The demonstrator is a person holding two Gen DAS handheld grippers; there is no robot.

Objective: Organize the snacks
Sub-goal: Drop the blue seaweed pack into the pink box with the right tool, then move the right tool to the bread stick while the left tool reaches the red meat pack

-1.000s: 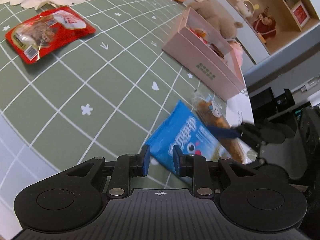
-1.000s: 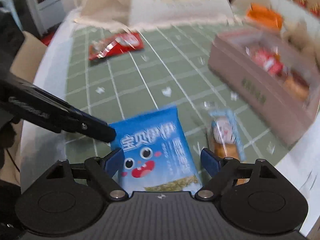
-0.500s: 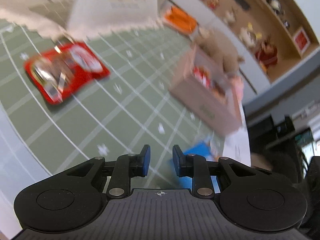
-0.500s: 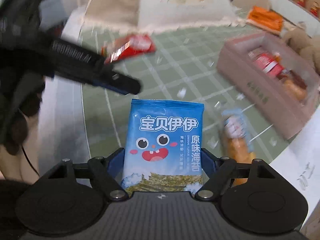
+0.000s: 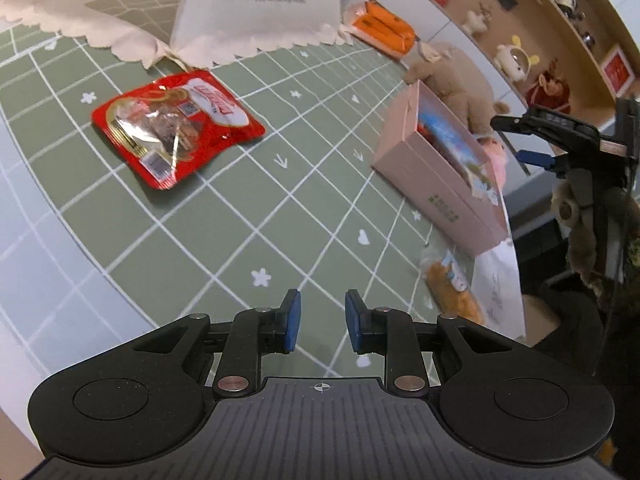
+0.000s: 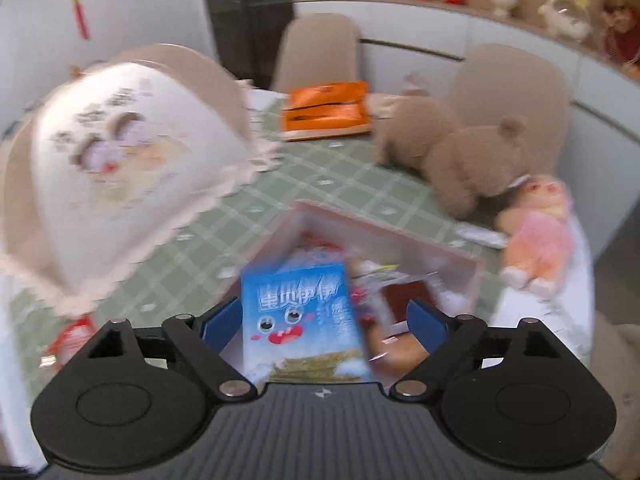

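My right gripper hangs over the pink box; its fingers stand wide apart and the blue seaweed snack bag lies between them, over the box's contents. The view is blurred. In the left wrist view the blue bag rests in the pink box and the right gripper is above the box's far side. My left gripper is slightly open and empty, low over the green mat. A red snack pouch lies far left. A small orange pastry packet lies near the box's front end.
A white mesh food cover stands at the back. An orange pack and brown plush toys sit beyond the box; a pink plush sits at the table edge. The table edge runs just right of the pastry.
My right gripper lifted the blue bag off the mat, carried it to the pink box and its jaws have spread. My left gripper drew back and turned left toward the red pouch.
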